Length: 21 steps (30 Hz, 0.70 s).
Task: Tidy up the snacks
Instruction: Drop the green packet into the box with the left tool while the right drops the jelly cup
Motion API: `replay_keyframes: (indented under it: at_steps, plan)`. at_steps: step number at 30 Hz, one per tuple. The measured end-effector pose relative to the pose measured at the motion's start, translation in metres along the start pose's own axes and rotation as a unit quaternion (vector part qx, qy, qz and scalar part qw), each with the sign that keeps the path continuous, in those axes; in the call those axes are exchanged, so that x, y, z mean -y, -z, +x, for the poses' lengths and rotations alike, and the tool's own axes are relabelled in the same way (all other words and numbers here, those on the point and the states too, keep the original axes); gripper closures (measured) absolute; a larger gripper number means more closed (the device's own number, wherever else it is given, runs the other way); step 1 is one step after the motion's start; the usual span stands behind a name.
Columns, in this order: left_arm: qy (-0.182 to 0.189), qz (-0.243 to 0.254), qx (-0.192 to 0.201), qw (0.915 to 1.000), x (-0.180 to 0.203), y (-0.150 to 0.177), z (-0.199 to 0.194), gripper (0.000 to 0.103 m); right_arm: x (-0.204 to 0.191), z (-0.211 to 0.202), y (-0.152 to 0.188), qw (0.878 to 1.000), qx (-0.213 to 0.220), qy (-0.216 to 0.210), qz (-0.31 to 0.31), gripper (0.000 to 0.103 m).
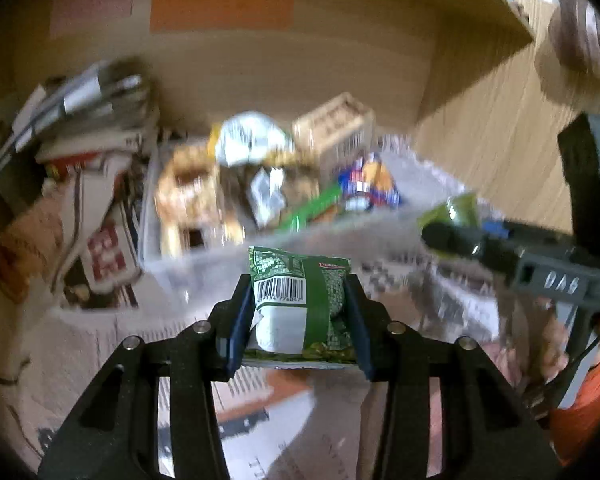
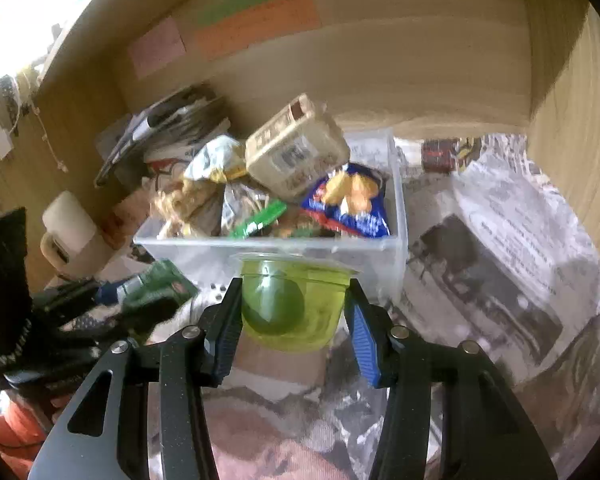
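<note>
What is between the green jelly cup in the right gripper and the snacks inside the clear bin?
Only the clear bin's front wall stands between the green jelly cup and the snacks, as the right wrist view shows.

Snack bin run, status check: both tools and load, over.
Left tool shut on green snack packet. Right tool shut on green jelly cup. Clear bin ahead, heaped full.

Left view motion-blurred; glare upper-left, probably window; fisheye edges.
</note>
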<state>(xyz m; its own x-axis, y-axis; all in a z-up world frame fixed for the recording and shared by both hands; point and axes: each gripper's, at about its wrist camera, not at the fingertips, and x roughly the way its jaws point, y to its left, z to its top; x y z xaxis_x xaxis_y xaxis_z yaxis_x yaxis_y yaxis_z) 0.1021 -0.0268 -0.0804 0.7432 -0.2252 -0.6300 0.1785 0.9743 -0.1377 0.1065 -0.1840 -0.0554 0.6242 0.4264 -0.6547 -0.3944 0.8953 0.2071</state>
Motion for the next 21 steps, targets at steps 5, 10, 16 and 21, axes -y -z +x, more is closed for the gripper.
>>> replay_keyframes:
  at_steps: [5,10,16,21]
  plan:
    - [-0.003,0.005,0.034,0.9994,0.001,-0.033,-0.003,0.059,-0.003,0.001,-0.014,1.000,0.017,-0.001,-0.005,0.058]
    - [-0.009,0.009,0.041,0.9991,-0.001,-0.048,0.011,0.059,-0.005,0.010,-0.031,1.000,0.024,0.001,-0.009,0.058]
    - [-0.020,-0.009,0.032,0.9993,-0.014,-0.057,0.038,0.059,-0.004,0.031,-0.045,1.000,0.014,0.007,-0.014,0.058]
    - [-0.026,-0.014,0.025,0.9993,-0.023,-0.059,0.051,0.059,-0.004,0.045,-0.048,1.000,0.000,0.007,-0.015,0.057]
